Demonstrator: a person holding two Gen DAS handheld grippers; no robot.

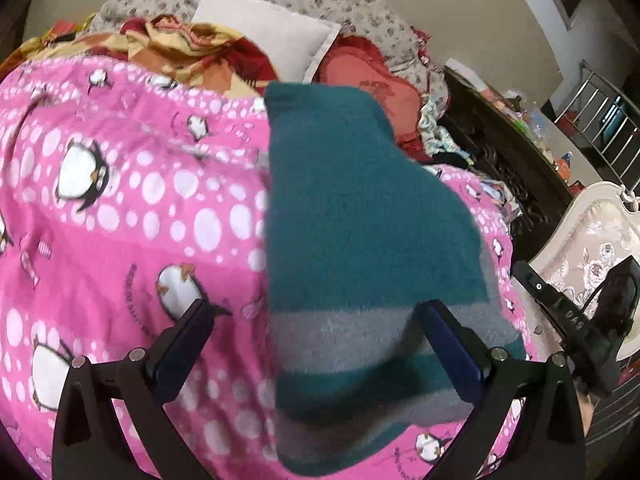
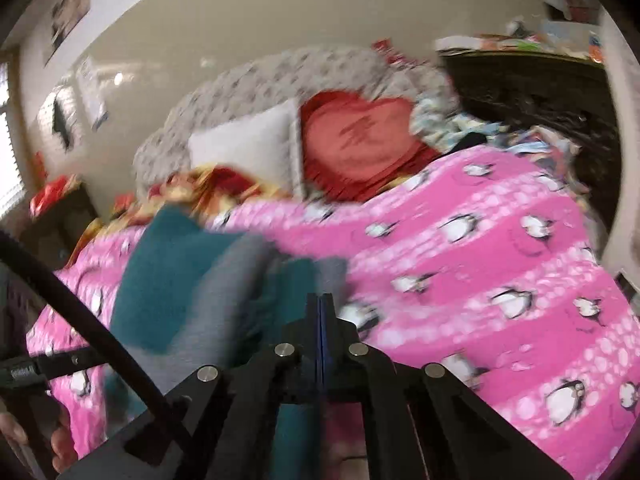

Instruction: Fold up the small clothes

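A teal garment with grey stripes lies on the pink penguin-print blanket covering the bed; from the left wrist camera it runs lengthwise up the middle of the view, its grey bands nearest the lens; the left gripper has its jaws wide apart, the right-hand finger resting over the garment's striped edge, the other over bare blanket. From the right wrist camera the same garment appears bunched and blurred to the left of the right gripper — that one's jaws are pressed together, and whether cloth sits between them cannot be told; teal fabric shows just beneath the fingers.

The blanket carries small purple lettering beside the penguins, too blurred to read. Beyond the garment lie a white pillow, a red cushion marked with a darker character — not legible — and a crumpled red and yellow cloth; behind them stands a floral padded headboard; a dark carved cabinet with clutter on top stands beside the bed.
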